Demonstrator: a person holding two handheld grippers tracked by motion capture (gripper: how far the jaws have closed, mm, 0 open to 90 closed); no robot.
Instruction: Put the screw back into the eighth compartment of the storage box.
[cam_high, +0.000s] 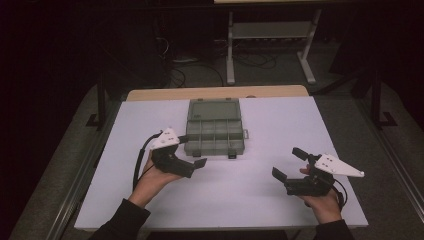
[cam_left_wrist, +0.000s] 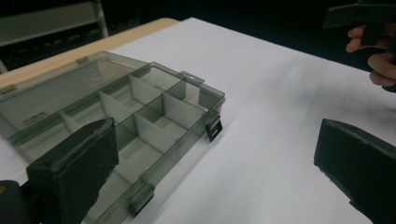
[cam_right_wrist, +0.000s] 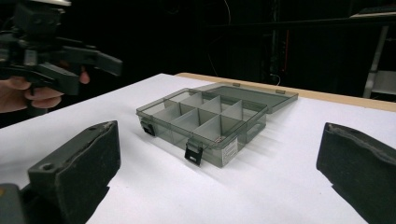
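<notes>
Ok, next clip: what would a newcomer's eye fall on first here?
Likely the smoky clear compartment box, lying open with its lid folded back, at the far middle of the white table; its compartments look empty. Then the two open grippers: the left gripper close by the box's near left corner, the right gripper apart at the near right.

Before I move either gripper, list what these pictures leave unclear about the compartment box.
- Label on the compartment box front wall, right gripper view: print too small to read.
- Near left corner of the box, left gripper view: hidden behind the left gripper jaw.
- Compartment floors, high view: too dim and small to tell whether anything lies inside.
- Marking on the open lid, left gripper view: blurred.
</notes>
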